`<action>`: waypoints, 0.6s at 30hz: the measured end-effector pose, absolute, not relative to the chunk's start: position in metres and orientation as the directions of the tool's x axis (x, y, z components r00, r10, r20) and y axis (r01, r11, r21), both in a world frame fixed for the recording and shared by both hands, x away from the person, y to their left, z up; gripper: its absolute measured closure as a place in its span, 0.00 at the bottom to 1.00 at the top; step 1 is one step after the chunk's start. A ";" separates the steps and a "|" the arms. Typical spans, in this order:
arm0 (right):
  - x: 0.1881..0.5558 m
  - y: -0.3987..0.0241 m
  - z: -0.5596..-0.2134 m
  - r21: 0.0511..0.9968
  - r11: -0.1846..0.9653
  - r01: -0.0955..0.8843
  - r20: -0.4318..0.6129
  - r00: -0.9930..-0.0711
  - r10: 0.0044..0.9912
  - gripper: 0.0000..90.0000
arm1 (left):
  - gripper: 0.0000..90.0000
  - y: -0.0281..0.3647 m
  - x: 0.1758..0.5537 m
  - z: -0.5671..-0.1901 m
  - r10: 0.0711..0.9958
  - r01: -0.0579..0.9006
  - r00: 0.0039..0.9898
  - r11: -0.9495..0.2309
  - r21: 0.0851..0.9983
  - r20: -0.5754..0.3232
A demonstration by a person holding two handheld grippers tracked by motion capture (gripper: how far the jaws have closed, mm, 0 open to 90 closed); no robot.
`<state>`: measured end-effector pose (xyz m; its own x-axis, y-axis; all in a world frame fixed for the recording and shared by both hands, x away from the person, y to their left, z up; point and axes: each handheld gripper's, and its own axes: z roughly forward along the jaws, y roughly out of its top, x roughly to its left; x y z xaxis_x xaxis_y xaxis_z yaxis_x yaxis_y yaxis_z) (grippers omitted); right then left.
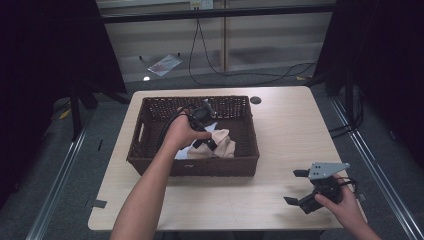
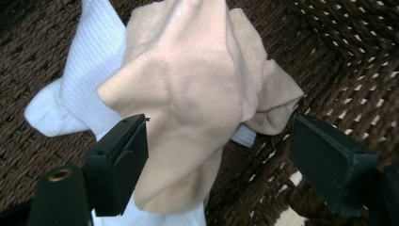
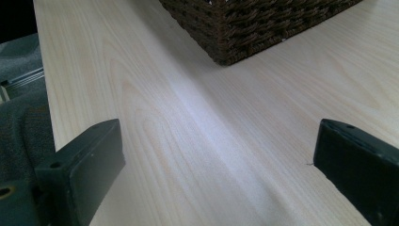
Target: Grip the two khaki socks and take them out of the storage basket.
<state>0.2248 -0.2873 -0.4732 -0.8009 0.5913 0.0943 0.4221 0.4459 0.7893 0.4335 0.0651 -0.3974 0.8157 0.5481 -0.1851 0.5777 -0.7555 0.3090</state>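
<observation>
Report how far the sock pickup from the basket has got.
Done: left gripper is down in the wicker basket, jaws astride the beige sock. In hand: closing on it, pads not yet pressing. Left: grip and lift; white sock underneath; right gripper idles open.

A: What lies beyond the light wood desk [image 1: 280, 130]?
B: A black cable [image 1: 220, 75] loops across the grey floor [image 1: 165, 82], near a pale sheet [image 1: 164, 64].
A: And on the desk?
B: A dark round grommet [image 1: 256, 100] near its far edge.

A beige sock [image 2: 188, 99] is lying over a ribbed white sock [image 2: 80, 84]. The dark brown woven basket [image 1: 150, 107] is sitting on a pale wood-grain bench [image 1: 295, 130].
</observation>
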 end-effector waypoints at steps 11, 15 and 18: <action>0.225 -0.288 -0.473 0.790 0.447 0.420 0.094 -0.803 0.589 0.02 | 0.33 0.062 0.441 -0.410 0.546 0.573 0.818 -0.752 0.325 -0.179; 0.225 -0.288 -0.473 0.790 0.448 0.419 0.093 -0.804 0.588 0.02 | 0.28 0.060 0.440 -0.416 0.556 0.587 0.809 -0.735 0.341 -0.193; 0.225 -0.288 -0.473 0.791 0.446 0.419 0.094 -0.803 0.588 0.02 | 0.29 0.058 0.441 -0.420 0.566 0.589 0.806 -0.732 0.343 -0.175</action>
<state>0.2247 -0.2880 -0.4727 -0.8031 0.5883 0.0941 0.4192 0.4458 0.7909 0.4407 0.0584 -0.4201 0.8057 0.5658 -0.1753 0.5887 -0.7318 0.3434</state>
